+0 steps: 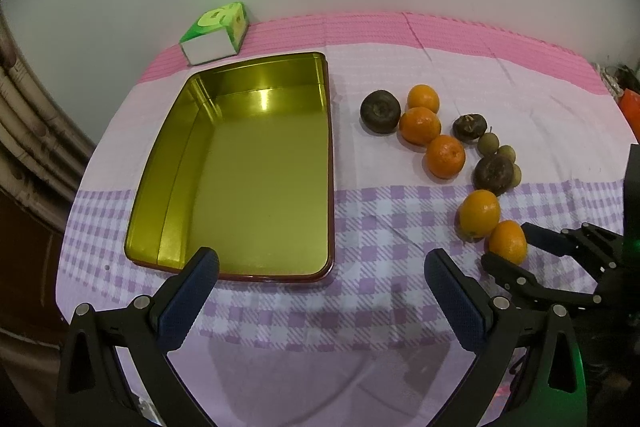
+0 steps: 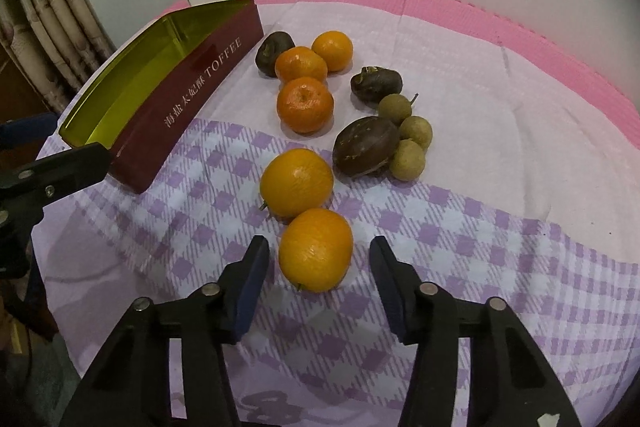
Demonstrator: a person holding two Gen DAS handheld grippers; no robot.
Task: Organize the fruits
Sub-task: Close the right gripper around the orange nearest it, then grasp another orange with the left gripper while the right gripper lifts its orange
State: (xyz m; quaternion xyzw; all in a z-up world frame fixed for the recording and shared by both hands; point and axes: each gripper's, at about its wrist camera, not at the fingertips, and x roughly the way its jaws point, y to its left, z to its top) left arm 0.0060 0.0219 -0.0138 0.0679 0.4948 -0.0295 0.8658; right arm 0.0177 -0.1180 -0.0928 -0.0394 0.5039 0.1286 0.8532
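A gold-lined toffee tin (image 1: 168,187) with dark red sides (image 2: 188,107) lies open and holds nothing, left of the fruit. Several oranges, three dark brown fruits and three small tan longans lie on the cloth. My right gripper (image 2: 318,251) is open, its fingers either side of the nearest orange (image 2: 316,249), not touching it; this also shows in the left wrist view (image 1: 508,241). A second orange (image 2: 296,183) lies just behind. My left gripper (image 1: 320,263) is open and holds nothing, above the tin's near right corner.
A green and white tissue box (image 1: 216,31) stands behind the tin by the wall. The table has a pink and purple checked cloth (image 2: 480,227). Curtains (image 2: 44,11) hang at the left. The dark fruit (image 2: 366,147) and longans (image 2: 408,143) cluster right of the oranges.
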